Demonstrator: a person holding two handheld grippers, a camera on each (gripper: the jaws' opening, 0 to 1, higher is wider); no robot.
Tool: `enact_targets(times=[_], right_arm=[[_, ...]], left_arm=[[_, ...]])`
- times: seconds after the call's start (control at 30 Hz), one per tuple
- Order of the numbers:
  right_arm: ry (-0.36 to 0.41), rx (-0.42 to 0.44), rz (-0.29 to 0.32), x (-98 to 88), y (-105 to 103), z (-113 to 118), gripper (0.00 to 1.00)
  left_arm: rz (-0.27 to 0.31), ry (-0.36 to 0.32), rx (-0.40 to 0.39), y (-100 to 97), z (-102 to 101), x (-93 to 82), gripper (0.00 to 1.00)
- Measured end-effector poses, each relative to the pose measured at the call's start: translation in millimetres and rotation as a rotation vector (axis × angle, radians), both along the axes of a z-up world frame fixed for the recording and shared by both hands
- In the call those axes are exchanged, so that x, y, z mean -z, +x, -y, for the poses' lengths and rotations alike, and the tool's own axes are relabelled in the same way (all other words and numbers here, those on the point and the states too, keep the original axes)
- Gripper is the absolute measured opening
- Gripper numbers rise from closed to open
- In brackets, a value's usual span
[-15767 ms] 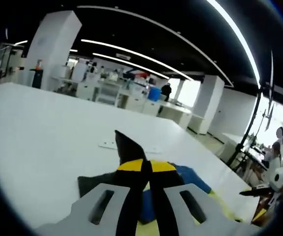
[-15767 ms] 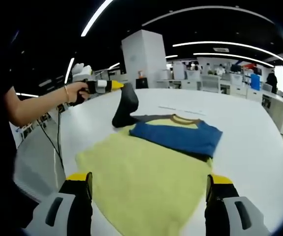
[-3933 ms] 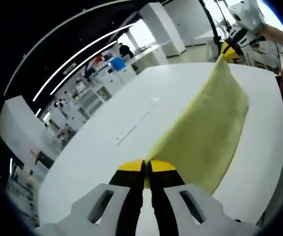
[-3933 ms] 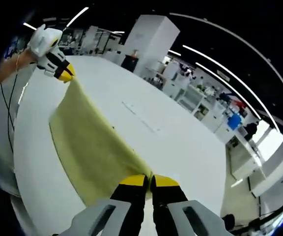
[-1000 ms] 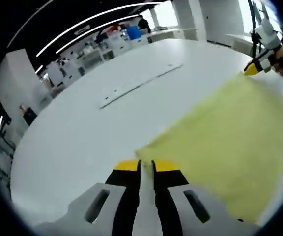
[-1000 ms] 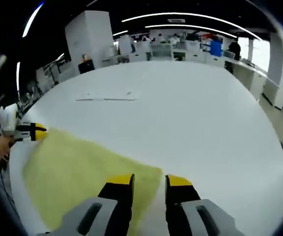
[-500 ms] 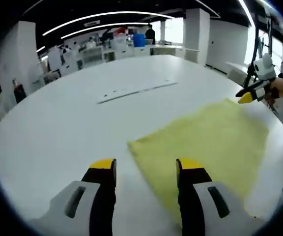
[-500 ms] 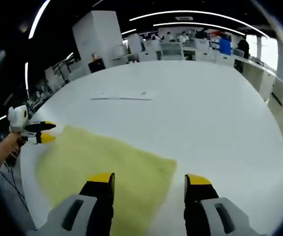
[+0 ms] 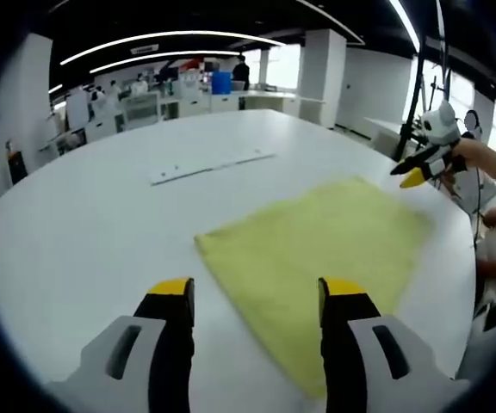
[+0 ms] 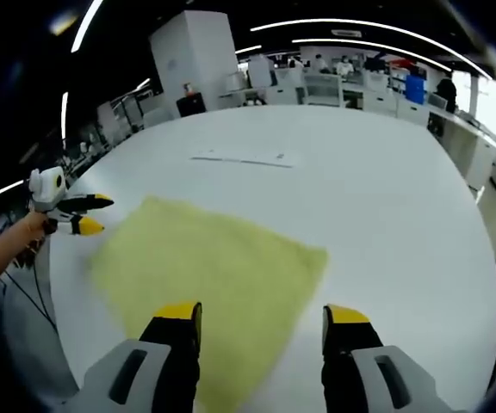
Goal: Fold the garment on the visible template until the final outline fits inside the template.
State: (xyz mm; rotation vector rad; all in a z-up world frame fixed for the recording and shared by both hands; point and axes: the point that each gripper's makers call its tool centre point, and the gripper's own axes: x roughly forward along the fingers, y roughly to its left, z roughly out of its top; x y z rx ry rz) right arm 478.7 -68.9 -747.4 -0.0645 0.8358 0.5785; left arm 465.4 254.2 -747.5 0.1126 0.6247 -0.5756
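1. The garment [image 9: 317, 249] is lying flat on the table [image 9: 76, 215] as a yellow-green panel, its near corner pointing in between the left gripper's [image 9: 257, 297] jaws; in the right gripper view the same cloth [image 10: 213, 262] is spreading from the right gripper [image 10: 261, 318] out toward the table's near-left edge.

2. A second ago both grippers were pinching a corner each; half a second ago the jaws were already springing apart. Now both pairs are standing wide, holding nothing, and the cloth is resting on its own.

3. The left gripper view is also catching the right gripper [image 9: 413, 172] at the far corner, a hand [image 9: 480, 159] behind it, yellow tips parted and just off the cloth's edge. The right gripper view is returning the favour: the left gripper [image 10: 84, 215], parted as well, just beside its corner.

4. Seconds back the cloth was hanging in the air between them; it is down and smooth now, so I'm reading this as one fold just laid and let go.

5. A thin white strip [image 9: 209, 163] is lying farther along the table, well apart from the garment. Whether that marks the template I cannot tell, so I can't judge yet if the outline fits; another fold may be wanted.

6. Behind, office desks and ceiling light strips are filling the background.
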Motion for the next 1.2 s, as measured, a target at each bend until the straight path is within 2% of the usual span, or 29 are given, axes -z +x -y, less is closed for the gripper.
enact_targets(times=[0.13, 0.23, 0.43, 0.63, 1.07, 1.2], right_arm=[[-0.005, -0.021, -0.001, -0.9, -15, 1, 0.52], [-0.002, -0.042, -0.016, 1.4, -27, 0, 0.51], [0.005, -0.072, -0.038, 5.0, -53, 0, 0.49], [-0.012, -0.087, -0.051, 12.9, -72, 3, 0.47], [-0.048, -0.092, -0.087, 34.5, -95, 14, 0.32], [-0.043, -0.082, -0.092, 39.0, -98, 14, 0.27]], left_arm=[[-0.014, -0.008, 0.018, -16.4, -1, 1.9, 0.52], [-0.035, -0.046, 0.009, -26.7, -3, 3.0, 0.51], [-0.033, -0.058, 0.000, -41.4, -7, 3.8, 0.50], [-0.042, -0.085, 0.016, -56.2, -3, 7.6, 0.47], [-0.099, -0.079, 0.044, -83.0, -3, 24.6, 0.34], [-0.118, -0.079, 0.050, -88.6, -2, 30.2, 0.26]])
